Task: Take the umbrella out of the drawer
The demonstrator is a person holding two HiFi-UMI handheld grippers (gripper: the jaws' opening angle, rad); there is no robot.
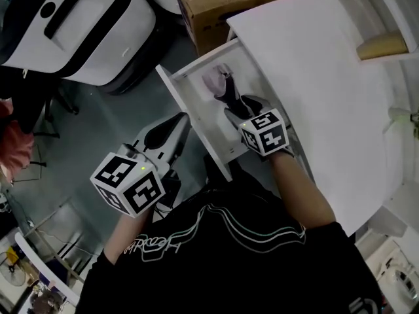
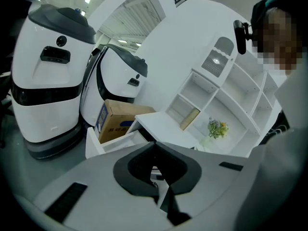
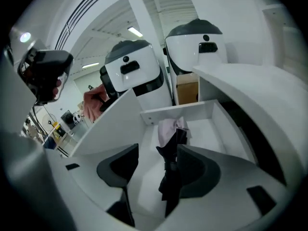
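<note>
The white drawer (image 1: 191, 120) stands pulled out from under the desk top. In it lies the folded umbrella (image 1: 217, 82), black with a pale lilac end. My right gripper (image 1: 230, 101) reaches down into the drawer. In the right gripper view its jaws (image 3: 159, 150) stand open on either side of the umbrella (image 3: 169, 170), which lies close along the right finger (image 3: 197, 172); no pad presses on it. My left gripper (image 1: 178, 124) hangs outside the drawer's front panel, pointing at it. Its jaws (image 2: 154, 146) are shut with nothing in them, and the drawer (image 2: 113, 143) shows beyond.
The white desk top (image 1: 314, 77) covers the drawer's right side. A cardboard box (image 1: 229, 5) stands behind the drawer, next to two large white machines (image 1: 78, 25). White shelves (image 2: 226, 95) hold a small bunch of flowers (image 2: 216, 128). A person in pink (image 3: 96, 100) is at the left.
</note>
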